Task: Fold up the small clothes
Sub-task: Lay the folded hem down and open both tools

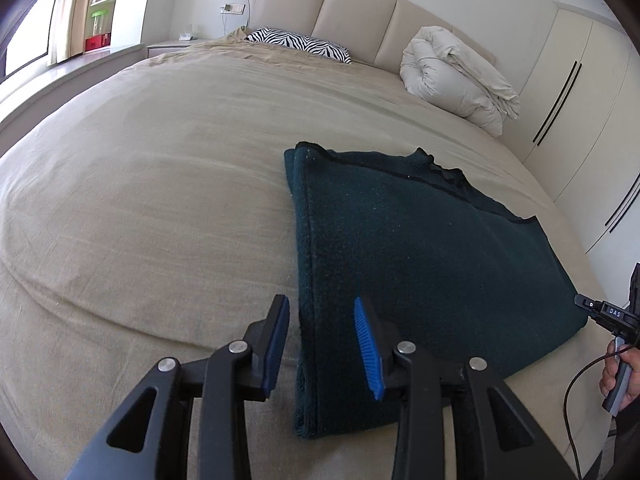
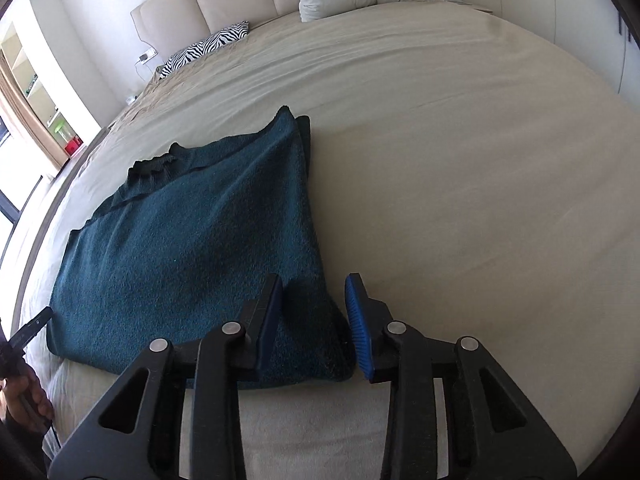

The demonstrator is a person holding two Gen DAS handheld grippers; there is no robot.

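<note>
Two part-open grippers, left (image 1: 322, 344) and right (image 2: 314, 322), holding nothing, straddle our teal sweater's (image 1: 420, 248) near corners at lower frame, sides folded, final fold left

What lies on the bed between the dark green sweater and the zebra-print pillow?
Nothing: in both wrist views only bare beige bedcover stretches from the sweater up to the zebra-print pillow.

My left wrist camera looks down along my left tongs (image 1: 322, 344) from close above the sweater's (image 1: 420, 264) left edge, facing the headboard (image 1: 360, 8). My right wrist camera peers past my right tongs (image 2: 314, 326) over its right edge. Both views share the sweater, bed (image 1: 160, 184) and zebra pillow (image 1: 298, 43).
</note>
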